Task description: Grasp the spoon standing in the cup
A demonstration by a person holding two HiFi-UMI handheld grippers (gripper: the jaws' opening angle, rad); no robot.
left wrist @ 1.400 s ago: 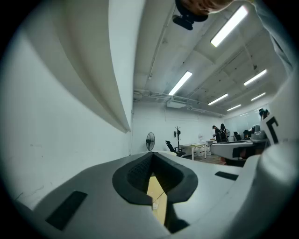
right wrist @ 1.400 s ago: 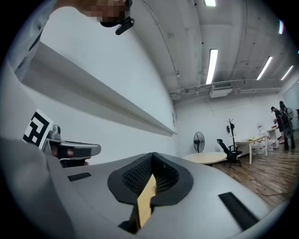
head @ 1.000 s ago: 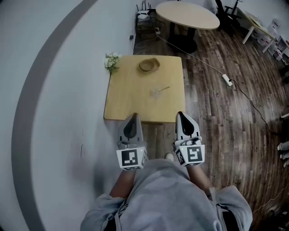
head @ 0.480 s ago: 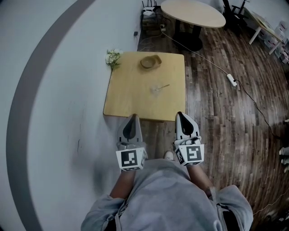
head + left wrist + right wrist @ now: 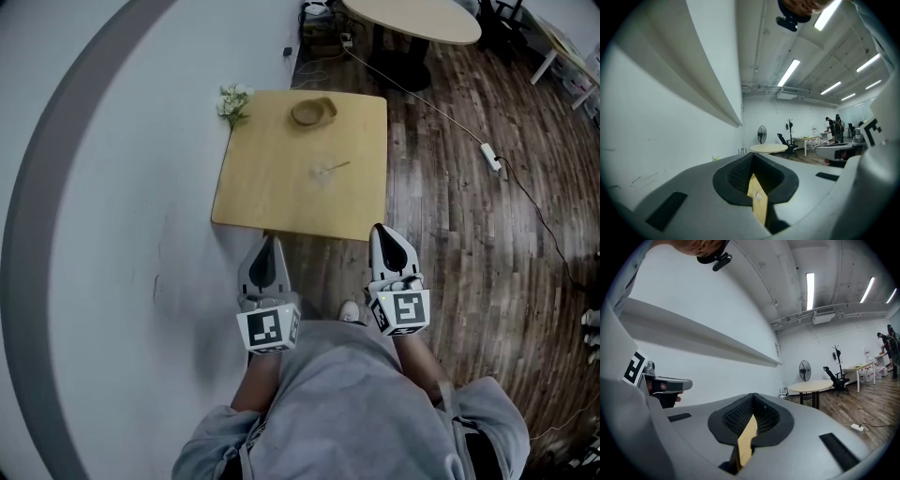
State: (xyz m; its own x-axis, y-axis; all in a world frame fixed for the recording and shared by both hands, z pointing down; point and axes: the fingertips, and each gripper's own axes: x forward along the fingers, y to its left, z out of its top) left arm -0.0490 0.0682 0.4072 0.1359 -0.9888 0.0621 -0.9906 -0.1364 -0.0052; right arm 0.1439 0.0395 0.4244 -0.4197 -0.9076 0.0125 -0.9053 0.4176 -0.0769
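Note:
A small clear cup [image 5: 323, 172] stands on the square wooden table [image 5: 272, 187], right of centre, with a thin spoon [image 5: 336, 167] leaning out of it to the right. Both grippers hang side by side short of the table's near edge, well away from the cup. My left gripper [image 5: 270, 246] is shut and empty. So is my right gripper [image 5: 381, 232], just past the near right corner. In the left gripper view the cup [image 5: 758, 195] shows small through the slit between the jaws. The right gripper view shows only a strip of the table [image 5: 747, 439].
A wooden bowl [image 5: 312, 112] sits at the table's far side and a small bunch of flowers [image 5: 232, 100] at its far left corner. A white wall runs along the left. Beyond stand a round table [image 5: 412, 21] and a power strip [image 5: 491, 157] with its cable on the wood floor.
The table has come nearer and lower in the head view as the person stepped toward it. Both grippers sit slightly lower in the frame, still shut.

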